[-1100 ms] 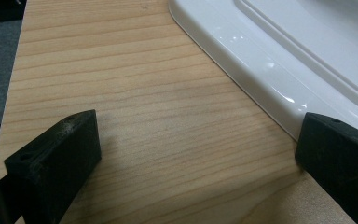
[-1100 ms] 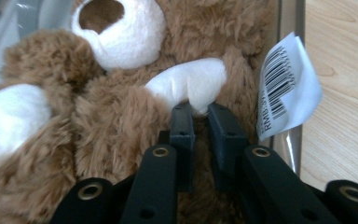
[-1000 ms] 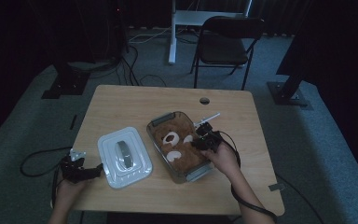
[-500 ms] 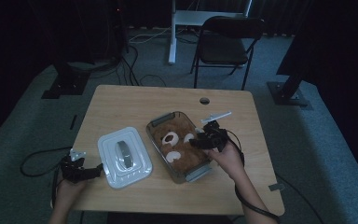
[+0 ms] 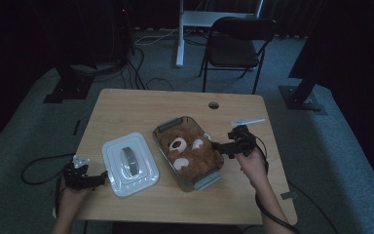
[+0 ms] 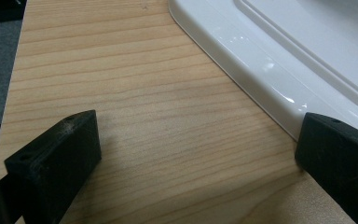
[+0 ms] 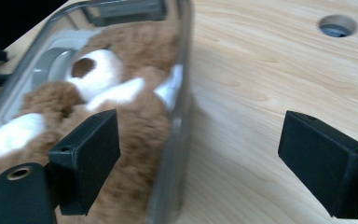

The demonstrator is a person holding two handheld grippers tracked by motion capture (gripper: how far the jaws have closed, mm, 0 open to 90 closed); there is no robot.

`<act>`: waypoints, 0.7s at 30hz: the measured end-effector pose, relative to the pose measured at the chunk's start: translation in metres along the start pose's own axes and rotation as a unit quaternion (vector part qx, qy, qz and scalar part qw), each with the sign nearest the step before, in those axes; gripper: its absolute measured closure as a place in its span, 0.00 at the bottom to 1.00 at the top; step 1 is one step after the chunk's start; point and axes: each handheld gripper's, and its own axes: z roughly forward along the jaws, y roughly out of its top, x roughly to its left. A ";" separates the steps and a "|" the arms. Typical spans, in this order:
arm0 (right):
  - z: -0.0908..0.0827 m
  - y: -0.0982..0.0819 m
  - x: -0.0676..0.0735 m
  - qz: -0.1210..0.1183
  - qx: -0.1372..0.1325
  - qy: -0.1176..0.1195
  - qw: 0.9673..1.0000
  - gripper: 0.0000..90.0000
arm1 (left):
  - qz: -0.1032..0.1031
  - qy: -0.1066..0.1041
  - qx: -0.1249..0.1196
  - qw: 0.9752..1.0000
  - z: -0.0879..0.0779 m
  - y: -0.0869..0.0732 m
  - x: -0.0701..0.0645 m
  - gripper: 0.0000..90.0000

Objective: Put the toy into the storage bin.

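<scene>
A clear container [image 5: 208, 180] in the middle of the wooden table holds a brown teddy bear [image 5: 187, 153] with white patches. My right gripper [image 5: 222, 149] is at the container's right side. Its jaws have just been opening and stand wide in the right gripper view [image 7: 200, 140]. The container's wall [image 7: 179, 140] runs between them untouched, with the bear [image 7: 135, 135] behind the left jaw. A white lid [image 5: 129, 163] lies flat to the container's left. My left gripper [image 5: 99, 176] rests open at the lid's left edge. In the left gripper view [image 6: 198, 140] the lid's rim [image 6: 242, 65] passes by the right jaw.
A round cable hole [image 5: 213, 105] sits near the table's far edge and appears again in the right gripper view [image 7: 338, 25]. A black folding chair [image 5: 238, 44] stands behind the table. Cables lie on the grey floor at the left [image 5: 36, 168].
My right gripper has drawn back to the right, from over the bear to the container's right side, and its jaws have opened. The left gripper and the lid have stayed put.
</scene>
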 end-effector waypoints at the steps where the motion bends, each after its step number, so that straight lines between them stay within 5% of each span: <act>1: -0.002 -0.003 -0.004 0.005 -0.007 -0.009 1.000 0.13 | -0.001 0.001 0.000 1.000 0.000 0.000 0.000 0.01; 5: -0.005 -0.014 -0.018 0.011 -0.029 -0.044 0.999 0.13 | -0.004 0.004 0.002 1.000 -0.001 0.000 0.001 0.01; 14: 0.016 -0.047 -0.044 0.019 -0.010 -0.096 0.995 0.13 | -0.004 0.015 0.021 1.000 -0.006 0.004 -0.005 0.01; 21: 0.034 -0.068 -0.057 0.052 -0.001 -0.084 0.995 0.13 | -0.011 0.008 0.005 1.000 -0.021 0.017 -0.019 0.01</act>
